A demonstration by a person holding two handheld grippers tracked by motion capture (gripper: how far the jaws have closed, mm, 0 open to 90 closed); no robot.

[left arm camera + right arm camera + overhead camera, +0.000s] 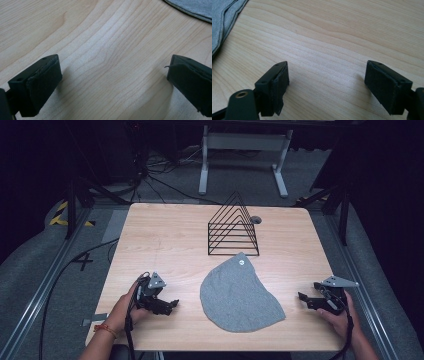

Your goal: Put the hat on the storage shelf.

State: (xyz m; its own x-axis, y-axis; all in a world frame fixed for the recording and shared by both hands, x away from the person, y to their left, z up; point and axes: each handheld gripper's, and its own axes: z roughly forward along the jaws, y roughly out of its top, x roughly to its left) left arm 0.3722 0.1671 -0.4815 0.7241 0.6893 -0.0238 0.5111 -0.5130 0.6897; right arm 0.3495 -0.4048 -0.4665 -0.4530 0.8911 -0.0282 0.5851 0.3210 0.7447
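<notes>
A grey cloth (240,295), rounded and flat, lies at the middle of the wooden table (165,235); its edge shows at the top right of the left gripper view (195,7) and at the top left of the right gripper view (224,17). My left gripper (172,305) rests near the table's front left, held in a hand, pointing toward the cloth and open, with bare wood between its jaws (113,80). My right gripper (302,299) sits at the front right, also held in a hand and open (325,85), nothing between its jaws.
A black wire rack (233,227) with triangular dividers stands behind the cloth. A small round grommet (256,219) sits in the table beside it. Cables lie on the floor at the left, and a white stand (245,155) is beyond the table.
</notes>
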